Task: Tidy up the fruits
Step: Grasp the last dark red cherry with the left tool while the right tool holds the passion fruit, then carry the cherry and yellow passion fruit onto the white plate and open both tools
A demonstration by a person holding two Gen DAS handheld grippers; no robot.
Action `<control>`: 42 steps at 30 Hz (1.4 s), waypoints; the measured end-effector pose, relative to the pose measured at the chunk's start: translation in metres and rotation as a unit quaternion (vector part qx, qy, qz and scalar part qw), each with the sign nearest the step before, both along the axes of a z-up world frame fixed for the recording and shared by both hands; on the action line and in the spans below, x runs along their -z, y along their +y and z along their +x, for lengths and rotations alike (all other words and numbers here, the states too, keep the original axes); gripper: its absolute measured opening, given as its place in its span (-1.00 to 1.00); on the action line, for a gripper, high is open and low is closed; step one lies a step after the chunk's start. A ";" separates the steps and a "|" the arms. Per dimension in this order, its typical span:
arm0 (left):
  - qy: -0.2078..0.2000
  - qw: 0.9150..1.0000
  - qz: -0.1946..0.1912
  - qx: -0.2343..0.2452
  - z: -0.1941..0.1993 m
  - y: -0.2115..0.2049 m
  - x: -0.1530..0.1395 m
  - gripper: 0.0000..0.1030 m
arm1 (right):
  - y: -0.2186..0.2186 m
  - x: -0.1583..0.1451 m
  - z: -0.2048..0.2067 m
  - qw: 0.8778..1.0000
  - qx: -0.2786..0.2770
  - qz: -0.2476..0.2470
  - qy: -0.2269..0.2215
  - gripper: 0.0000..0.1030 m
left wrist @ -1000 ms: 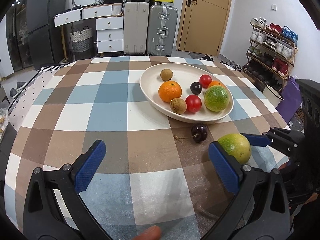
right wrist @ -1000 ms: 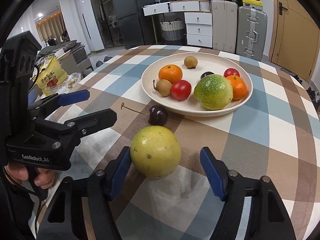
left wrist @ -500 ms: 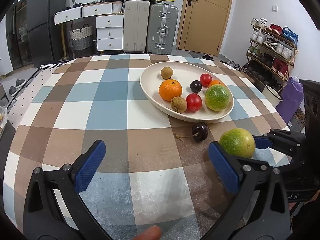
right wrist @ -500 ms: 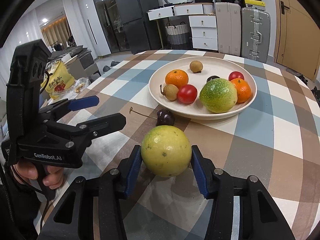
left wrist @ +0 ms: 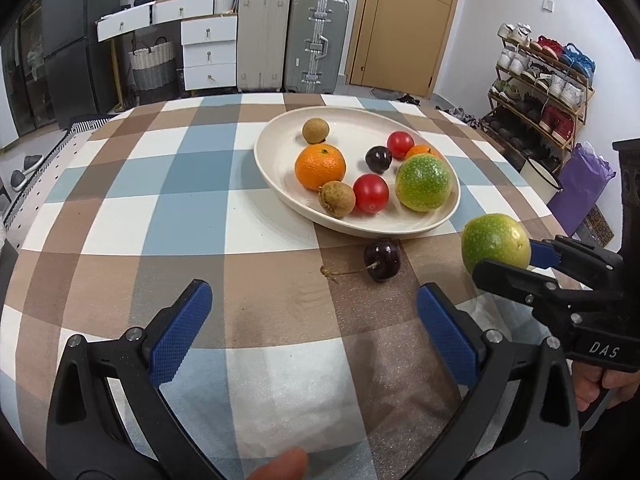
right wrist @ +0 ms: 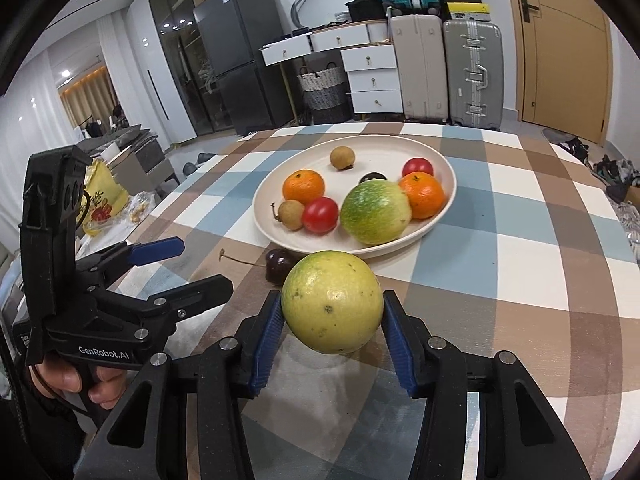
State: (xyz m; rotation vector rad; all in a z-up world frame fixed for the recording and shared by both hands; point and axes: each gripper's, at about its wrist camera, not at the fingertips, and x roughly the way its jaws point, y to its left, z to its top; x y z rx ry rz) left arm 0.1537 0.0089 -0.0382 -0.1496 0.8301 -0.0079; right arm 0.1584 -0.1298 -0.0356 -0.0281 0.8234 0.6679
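My right gripper (right wrist: 332, 332) is shut on a yellow-green round fruit (right wrist: 332, 300) and holds it above the checked tablecloth, short of the cream plate (right wrist: 440, 160). The held fruit also shows in the left wrist view (left wrist: 495, 245), right of a dark cherry (left wrist: 382, 260) with a long stem that lies on the cloth just in front of the plate (left wrist: 276, 152). The plate holds a green fruit (left wrist: 424, 182), oranges, red tomatoes, brown longans and a dark cherry. My left gripper (left wrist: 316, 328) is open and empty, low over the cloth, before the cherry.
The table is round with a checked cloth (left wrist: 160, 200). Suitcases, white drawers and a door stand beyond the table. A shoe rack (left wrist: 540, 92) is at the right. The left gripper shows at the left in the right wrist view (right wrist: 160, 272).
My right gripper closed on the yellow-green fruit and lifted it off the cloth, nearer the plate. The left gripper stayed open and moved slightly forward.
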 end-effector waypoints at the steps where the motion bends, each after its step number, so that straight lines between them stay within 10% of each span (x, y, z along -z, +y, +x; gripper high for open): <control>1: 0.004 1.000 -0.001 0.001 0.002 -0.001 0.001 0.99 | -0.002 0.000 0.001 1.000 0.003 0.001 0.001 -0.03; 19: 0.042 0.996 0.036 0.067 0.044 -0.050 0.015 0.18 | -0.016 -0.005 0.004 0.999 0.031 0.009 -0.005 -0.03; 27: 0.032 0.995 0.018 0.093 0.042 -0.054 0.013 -0.57 | -0.013 -0.004 0.003 1.000 0.027 0.006 -0.006 -0.03; 42: 0.009 0.995 -0.005 0.099 0.024 -0.044 0.004 -0.59 | -0.012 0.000 0.005 1.000 0.023 0.008 -0.005 -0.03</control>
